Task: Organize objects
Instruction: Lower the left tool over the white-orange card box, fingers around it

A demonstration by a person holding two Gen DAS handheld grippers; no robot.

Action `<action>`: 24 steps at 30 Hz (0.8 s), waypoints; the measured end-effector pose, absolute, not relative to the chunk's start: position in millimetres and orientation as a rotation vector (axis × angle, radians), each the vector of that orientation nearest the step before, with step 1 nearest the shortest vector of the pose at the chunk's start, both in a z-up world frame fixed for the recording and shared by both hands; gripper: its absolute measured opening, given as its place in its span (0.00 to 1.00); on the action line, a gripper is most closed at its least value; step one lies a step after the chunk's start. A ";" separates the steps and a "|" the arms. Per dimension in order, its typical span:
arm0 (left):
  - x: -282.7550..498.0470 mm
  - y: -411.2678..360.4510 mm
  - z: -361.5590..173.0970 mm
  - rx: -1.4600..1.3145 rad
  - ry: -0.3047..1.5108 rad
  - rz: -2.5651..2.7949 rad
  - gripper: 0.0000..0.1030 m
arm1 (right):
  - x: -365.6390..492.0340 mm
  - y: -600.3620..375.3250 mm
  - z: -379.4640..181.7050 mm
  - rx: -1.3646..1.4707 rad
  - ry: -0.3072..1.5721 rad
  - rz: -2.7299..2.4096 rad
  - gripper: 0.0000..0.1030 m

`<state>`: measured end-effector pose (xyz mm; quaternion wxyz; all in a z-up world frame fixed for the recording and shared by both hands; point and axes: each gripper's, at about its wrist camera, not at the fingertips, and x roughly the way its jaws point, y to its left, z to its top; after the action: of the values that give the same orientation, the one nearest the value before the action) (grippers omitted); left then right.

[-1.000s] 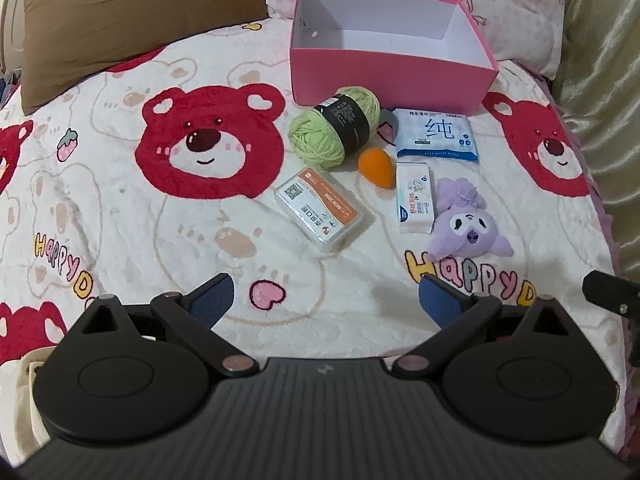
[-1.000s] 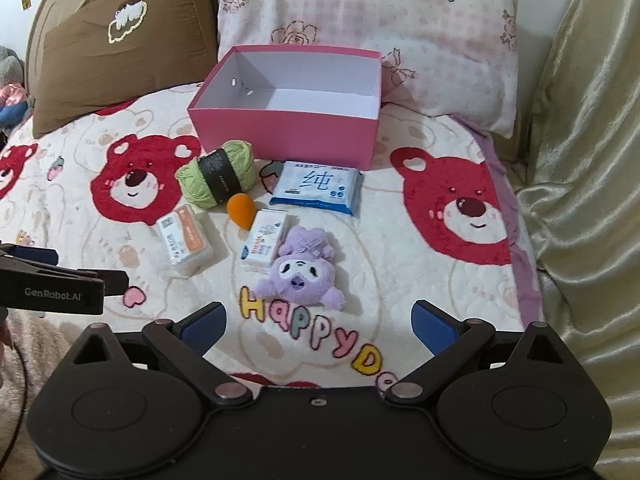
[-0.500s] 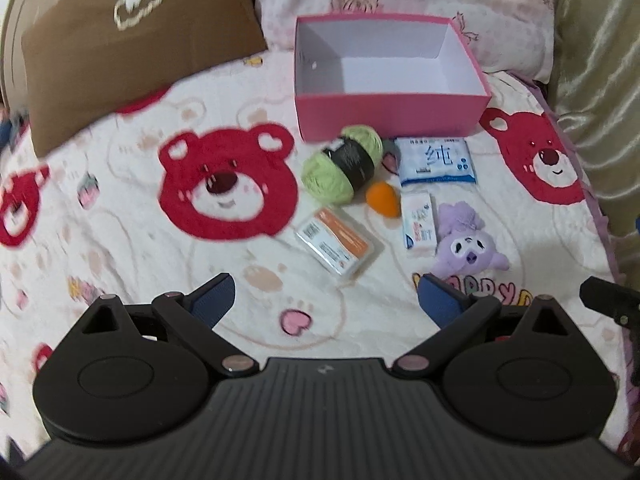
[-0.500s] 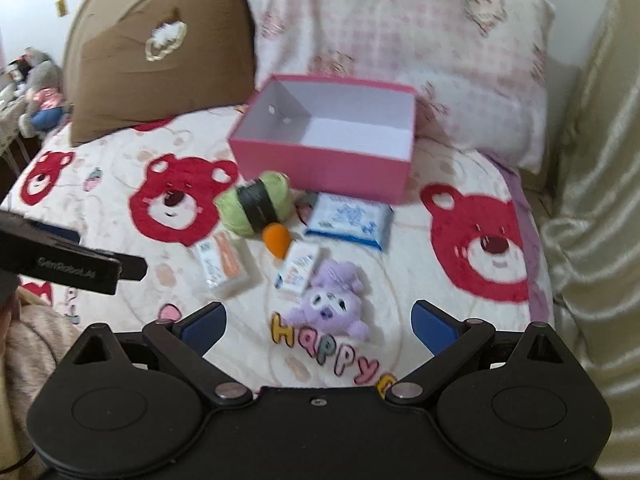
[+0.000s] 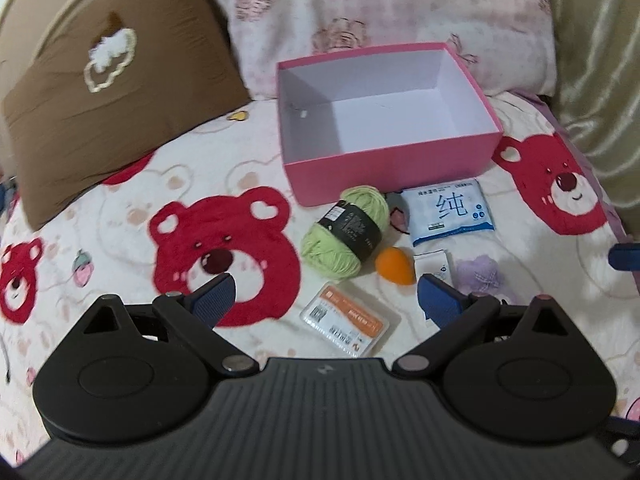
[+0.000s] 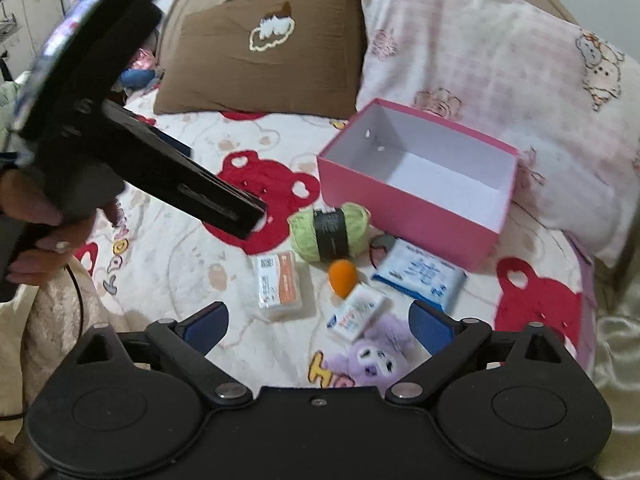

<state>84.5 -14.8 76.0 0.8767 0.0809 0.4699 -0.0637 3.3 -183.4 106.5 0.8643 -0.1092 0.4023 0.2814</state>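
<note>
An empty pink box (image 5: 394,168) (image 6: 404,210) sits open on the bear-print bed. In front of it lie a green yarn ball (image 5: 346,232) (image 6: 328,232), an orange egg sponge (image 5: 394,266) (image 6: 342,276), a blue-white wipes pack (image 5: 448,210) (image 6: 420,274), a small white tissue pack (image 5: 434,266) (image 6: 354,316), an orange-white packet (image 5: 346,320) (image 6: 278,282) and a purple plush (image 5: 478,272) (image 6: 374,356). My left gripper (image 5: 326,300) is open and empty above the orange-white packet. My right gripper (image 6: 318,324) is open and empty above the plush and tissue pack.
A brown pillow (image 5: 104,100) (image 6: 264,44) and a pink pillow (image 5: 400,12) (image 6: 500,76) lean at the bed head. A shiny beige cover (image 5: 600,60) lies along the right edge. The left gripper's body and the holding hand (image 6: 52,224) fill the right wrist view's left side.
Both grippers have lifted and moved forward over the objects. The left gripper now hangs high in the right wrist view. Both stay open.
</note>
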 end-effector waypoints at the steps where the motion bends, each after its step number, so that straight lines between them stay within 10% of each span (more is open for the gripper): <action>1: 89.0 -12.1 69.8 0.159 0.986 -0.149 0.94 | 4.2 -182.6 104.6 -0.216 0.836 0.598 0.94; 11: 120.0 14.9 5.8 0.088 1.045 -0.236 0.83 | 26.4 -165.9 54.0 -0.039 0.837 0.637 0.91; 14: 134.0 14.3 -7.1 0.131 1.068 -0.229 0.60 | 34.6 -155.0 36.4 -0.044 0.858 0.636 0.91; 24: 147.7 29.2 -39.1 0.046 1.066 -0.322 0.59 | 65.0 -128.1 -2.2 0.037 0.971 0.680 0.88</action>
<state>147.7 29.2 -39.1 0.8486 0.0219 0.5059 -0.1529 65.0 -128.1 -2.2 0.8293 0.0176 0.4577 0.3202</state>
